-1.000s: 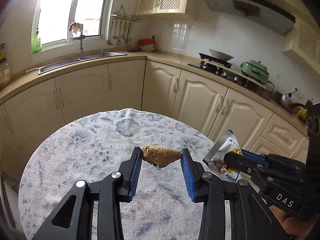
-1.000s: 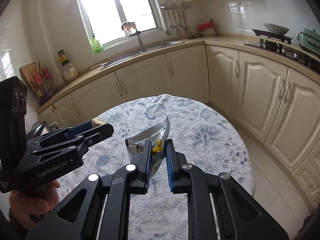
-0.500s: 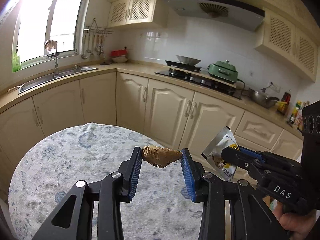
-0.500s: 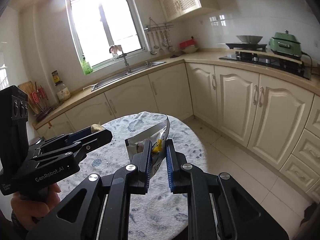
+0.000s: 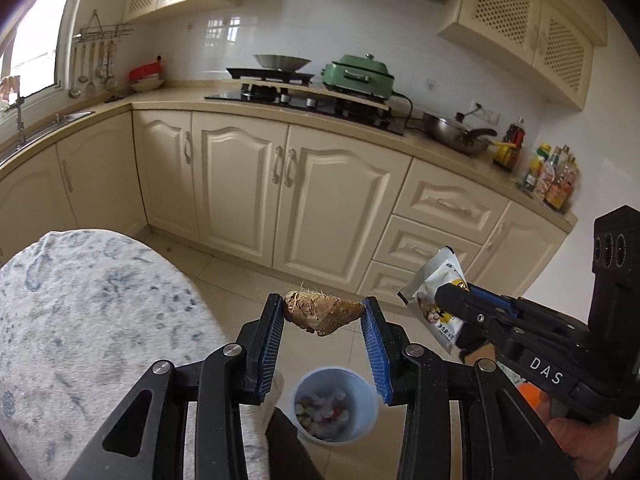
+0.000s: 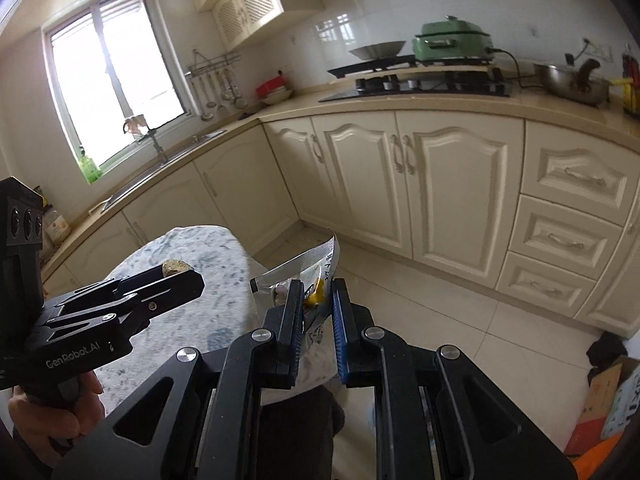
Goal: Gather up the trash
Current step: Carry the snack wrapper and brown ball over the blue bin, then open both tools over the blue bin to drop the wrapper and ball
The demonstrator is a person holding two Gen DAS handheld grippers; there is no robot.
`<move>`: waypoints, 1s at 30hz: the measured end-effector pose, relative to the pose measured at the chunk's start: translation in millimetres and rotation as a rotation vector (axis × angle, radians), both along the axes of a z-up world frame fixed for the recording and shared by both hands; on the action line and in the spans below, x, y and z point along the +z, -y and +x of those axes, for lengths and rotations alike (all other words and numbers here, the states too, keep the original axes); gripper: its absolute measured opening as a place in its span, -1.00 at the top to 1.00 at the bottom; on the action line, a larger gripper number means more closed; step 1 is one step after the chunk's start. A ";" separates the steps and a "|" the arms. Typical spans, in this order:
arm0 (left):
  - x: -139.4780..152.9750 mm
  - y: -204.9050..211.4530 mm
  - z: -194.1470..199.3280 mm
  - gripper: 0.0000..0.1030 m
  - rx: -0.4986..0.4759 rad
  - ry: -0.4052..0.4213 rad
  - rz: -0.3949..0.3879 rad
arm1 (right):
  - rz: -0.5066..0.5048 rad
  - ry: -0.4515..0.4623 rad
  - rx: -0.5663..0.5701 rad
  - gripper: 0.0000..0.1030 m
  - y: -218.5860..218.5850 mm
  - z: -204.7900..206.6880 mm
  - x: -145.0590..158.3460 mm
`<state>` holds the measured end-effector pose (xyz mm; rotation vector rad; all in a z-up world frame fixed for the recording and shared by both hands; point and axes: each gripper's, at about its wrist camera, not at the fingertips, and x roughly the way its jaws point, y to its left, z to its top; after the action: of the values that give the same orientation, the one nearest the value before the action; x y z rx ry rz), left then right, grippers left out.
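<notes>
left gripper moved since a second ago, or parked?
Yes. The left gripper, shut on the brown lump, swung off the table toward the stove-side cabinets; it's now above the floor bin.

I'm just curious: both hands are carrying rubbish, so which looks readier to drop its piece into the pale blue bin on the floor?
Probably the left: its brown knobbly root chunk hangs nearly above the pale blue bin; the silver snack wrapper sits off to the side.

A home kitchen, cream cabinets (image 5: pixel 332 200), gas hob (image 5: pixel 304 96) under what looks like an extractor hood, sink (image 6: pixel 160 168) beneath a window (image 6: pixel 112 80), hanging ladles (image 5: pixel 92 64), tiled floor (image 6: pixel 460 320)
</notes>
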<state>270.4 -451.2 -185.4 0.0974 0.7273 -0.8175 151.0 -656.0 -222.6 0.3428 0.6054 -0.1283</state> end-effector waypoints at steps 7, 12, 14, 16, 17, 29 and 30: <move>-41.2 76.0 33.3 0.31 -0.079 -0.100 0.070 | 0.046 -0.089 -0.091 0.74 52.0 -3.4 -45.4; -75.9 128.6 70.5 0.31 -0.103 -0.177 0.149 | 0.098 -0.177 -0.129 0.74 79.2 2.7 -91.1; -91.3 149.6 84.6 0.31 -0.111 -0.211 0.185 | 0.126 -0.209 -0.146 0.74 89.6 3.9 -108.9; -104.7 170.1 99.7 0.31 -0.116 -0.235 0.213 | 0.154 -0.233 -0.161 0.74 98.3 4.2 -124.8; -111.6 178.4 106.8 0.31 -0.118 -0.247 0.225 | 0.168 -0.247 -0.171 0.74 103.9 4.7 -133.0; -163.1 234.0 137.6 -0.40 -0.110 -0.304 0.299 | 0.255 -0.320 -0.247 0.11 140.0 0.3 -176.9; -164.5 236.1 137.2 -0.60 -0.105 -0.299 0.302 | 0.262 -0.319 -0.256 -0.06 142.1 -3.1 -178.0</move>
<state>407.6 -687.3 -349.9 0.2913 1.1336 -0.8262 147.9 -798.1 -400.5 0.6613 0.8951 -0.3563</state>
